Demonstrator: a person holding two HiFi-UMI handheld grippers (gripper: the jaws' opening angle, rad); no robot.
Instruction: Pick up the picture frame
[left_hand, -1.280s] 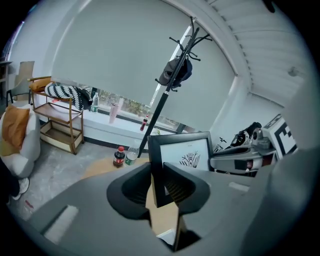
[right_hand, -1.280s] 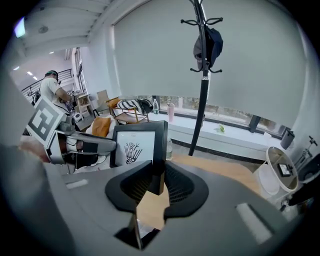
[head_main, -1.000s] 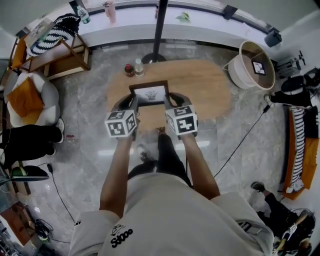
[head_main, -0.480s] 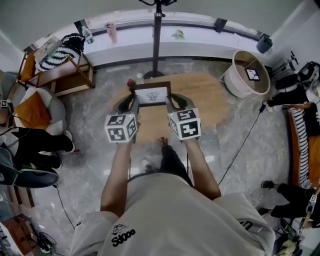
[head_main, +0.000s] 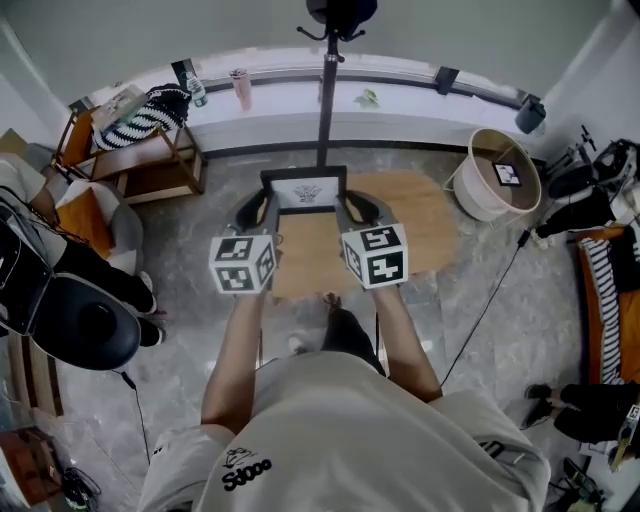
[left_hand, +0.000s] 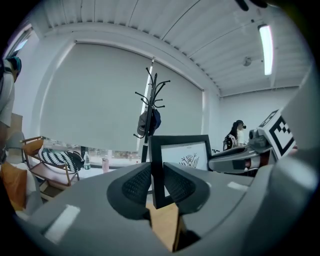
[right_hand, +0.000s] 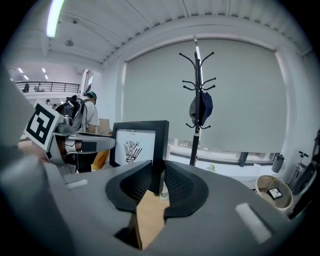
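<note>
The black picture frame (head_main: 304, 190) with a white print hangs in the air above the oval wooden table (head_main: 415, 215), held upright between both grippers. My left gripper (head_main: 262, 208) is shut on the picture frame's left edge (left_hand: 156, 165), and its pads press on both faces. My right gripper (head_main: 346, 207) is shut on the right edge (right_hand: 159, 150) in the same way. From the left gripper view the right gripper (left_hand: 240, 159) shows beyond the frame. From the right gripper view the left gripper (right_hand: 85, 142) shows at the left.
A coat stand (head_main: 328, 70) rises behind the table. A round white basket (head_main: 500, 172) sits at the right. A wooden rack (head_main: 140, 140) with striped cloth stands at the left, near a seated person (head_main: 60, 290). A cable (head_main: 490, 280) runs across the marble floor.
Both grippers have risen with the picture frame between them, lifting it off the table. The head view has tipped up, so the table and floor now sit lower in the picture.
</note>
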